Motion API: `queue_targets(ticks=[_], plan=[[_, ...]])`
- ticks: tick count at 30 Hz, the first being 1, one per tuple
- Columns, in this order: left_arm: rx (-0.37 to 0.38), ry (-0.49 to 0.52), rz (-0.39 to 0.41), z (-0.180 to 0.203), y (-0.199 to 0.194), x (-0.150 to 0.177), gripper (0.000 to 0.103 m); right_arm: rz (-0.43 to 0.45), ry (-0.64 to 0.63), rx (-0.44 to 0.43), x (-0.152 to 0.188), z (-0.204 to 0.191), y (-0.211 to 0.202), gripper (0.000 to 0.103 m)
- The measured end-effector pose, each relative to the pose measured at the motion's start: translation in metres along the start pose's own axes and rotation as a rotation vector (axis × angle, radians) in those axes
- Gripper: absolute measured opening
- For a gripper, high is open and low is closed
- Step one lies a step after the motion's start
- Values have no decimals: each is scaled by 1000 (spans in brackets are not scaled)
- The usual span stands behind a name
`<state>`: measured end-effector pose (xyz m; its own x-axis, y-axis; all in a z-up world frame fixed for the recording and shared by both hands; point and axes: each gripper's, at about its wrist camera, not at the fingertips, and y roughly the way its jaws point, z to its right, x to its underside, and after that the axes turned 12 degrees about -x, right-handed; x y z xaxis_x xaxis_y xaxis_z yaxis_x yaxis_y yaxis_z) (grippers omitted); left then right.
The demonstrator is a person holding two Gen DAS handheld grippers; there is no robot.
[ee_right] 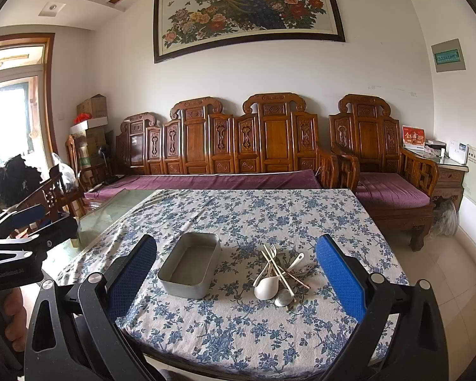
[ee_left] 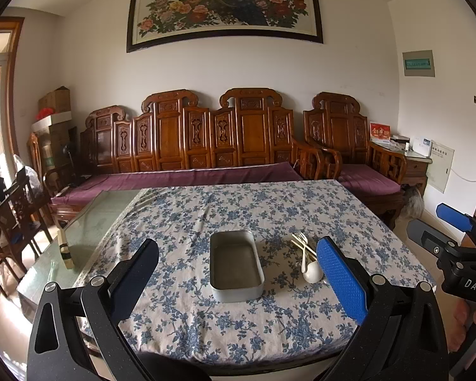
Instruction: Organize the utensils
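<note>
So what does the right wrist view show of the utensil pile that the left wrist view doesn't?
Only the right wrist view shows the whole pile: the metal spoon, the fork and the crossed chopsticks. Only the left wrist view shows the right hand-held gripper, and its own blue finger hides part of the pile. Both show the empty metal tin on the floral tablecloth, the white spoon, and open jaws.
</note>
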<state>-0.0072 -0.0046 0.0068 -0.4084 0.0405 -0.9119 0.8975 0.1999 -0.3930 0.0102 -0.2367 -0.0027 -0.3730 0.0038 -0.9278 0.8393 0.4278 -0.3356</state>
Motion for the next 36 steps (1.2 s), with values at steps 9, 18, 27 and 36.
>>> queue_targets(ticks=[9,18,27,36], plan=[[2,6,-5,3,0,0,97,-1,1,0,0,3,-1,101],[28,39,-75,11,30,9,97,-31,12,4,7,16,13,101],[87,117,-157,37,94,22,97,-109,3,25,30,52,65,90],[168,180,-260,75,166,44,97,-264,77,82,65,123,138,60]])
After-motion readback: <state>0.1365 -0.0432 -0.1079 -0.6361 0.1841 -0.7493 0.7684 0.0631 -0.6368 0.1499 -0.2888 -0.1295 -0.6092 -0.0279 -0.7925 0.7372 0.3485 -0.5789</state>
